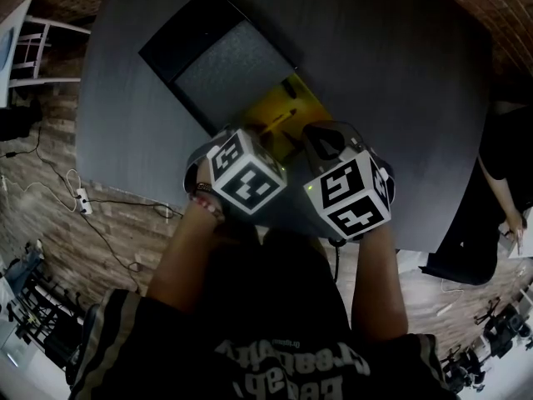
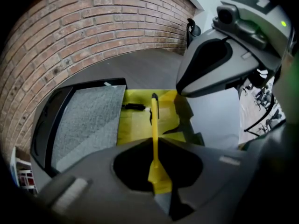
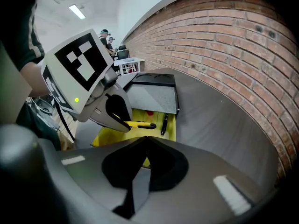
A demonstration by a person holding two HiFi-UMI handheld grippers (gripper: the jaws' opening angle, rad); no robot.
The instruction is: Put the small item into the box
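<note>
A black box lies open on the dark table (image 1: pixel 400 65). Its yellow inside (image 2: pixel 135 127) faces up and its grey foam lid (image 1: pixel 229 65) is folded back. My left gripper (image 2: pixel 155 143) is shut on a thin yellow stick-like item with a black tip (image 2: pixel 153 118). That item reaches out over the yellow inside, as the right gripper view also shows for the item (image 3: pixel 138 124). A black pen-like piece (image 2: pixel 133 107) lies inside the box. My right gripper (image 3: pixel 146 138) is shut and empty, close beside the left one at the box's near edge.
A brick wall (image 2: pixel 93 27) curves behind the table. A person in black (image 1: pixel 504 165) stands off the table's right edge. Cables and a power strip (image 1: pixel 81 200) lie on the floor at the left. A small red spot (image 3: pixel 149 112) shows in the box.
</note>
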